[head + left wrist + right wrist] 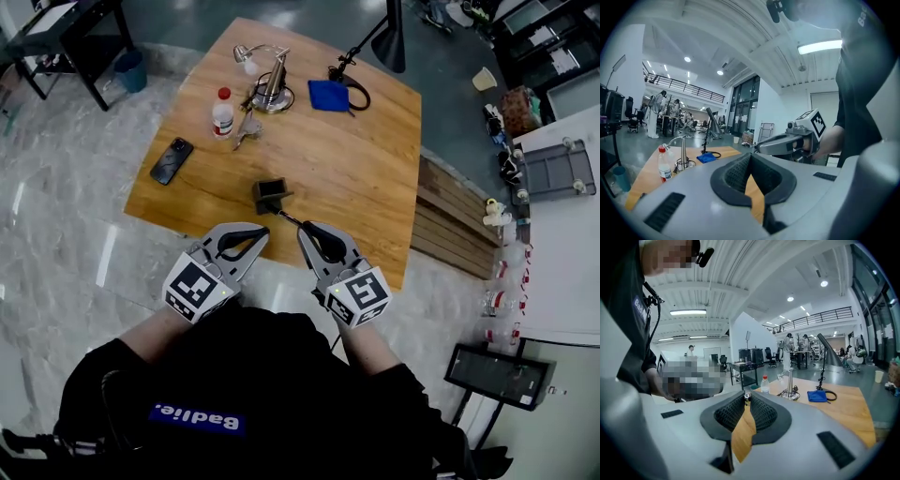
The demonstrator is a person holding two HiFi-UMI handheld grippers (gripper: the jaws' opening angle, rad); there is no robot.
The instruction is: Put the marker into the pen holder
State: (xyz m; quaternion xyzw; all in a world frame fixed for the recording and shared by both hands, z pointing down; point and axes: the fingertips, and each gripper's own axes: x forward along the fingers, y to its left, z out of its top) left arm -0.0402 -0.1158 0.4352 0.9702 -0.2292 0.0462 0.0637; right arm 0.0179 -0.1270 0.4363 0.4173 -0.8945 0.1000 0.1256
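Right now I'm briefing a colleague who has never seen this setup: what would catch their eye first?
First come the two grey grippers low in the head view. The right gripper is shut on a thin dark marker that points at the small black pen holder on the wooden table, while the left gripper is shut and empty beside it. Farther back stand a red-capped bottle and a blue cloth.
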